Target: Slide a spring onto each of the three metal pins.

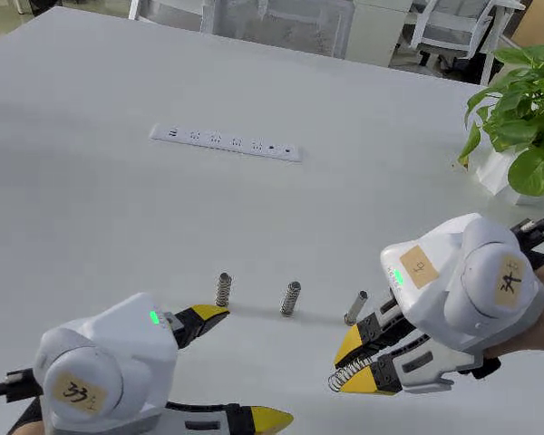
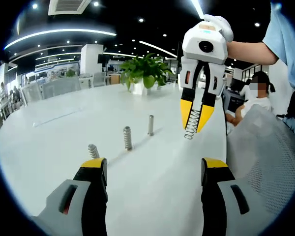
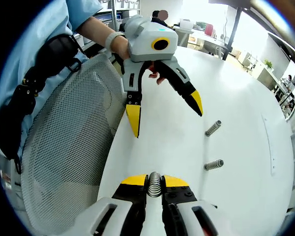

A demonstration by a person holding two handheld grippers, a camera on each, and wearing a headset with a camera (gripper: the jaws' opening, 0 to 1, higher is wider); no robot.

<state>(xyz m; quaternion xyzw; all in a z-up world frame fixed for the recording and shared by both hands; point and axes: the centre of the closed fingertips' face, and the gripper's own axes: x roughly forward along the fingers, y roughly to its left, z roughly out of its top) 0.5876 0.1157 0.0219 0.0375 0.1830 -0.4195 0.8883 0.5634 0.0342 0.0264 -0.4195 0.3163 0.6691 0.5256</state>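
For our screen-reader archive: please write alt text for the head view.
The right gripper holds a spring near the one bare pin on a white table; two other pins already carry theirs. The left gripper is open at lower left.

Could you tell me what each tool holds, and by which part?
Right tool: a spring, pinched along its length, one end past the tips. Left tool: open, nothing.

The left gripper (image 1: 245,367) and right gripper (image 1: 349,365) have rounded white shells, black yellow-tipped jaws, green lights (image 1: 153,317), tan handwritten labels (image 1: 419,266) and black cables (image 1: 539,225). The sleeve (image 2: 287,44) is light blue.
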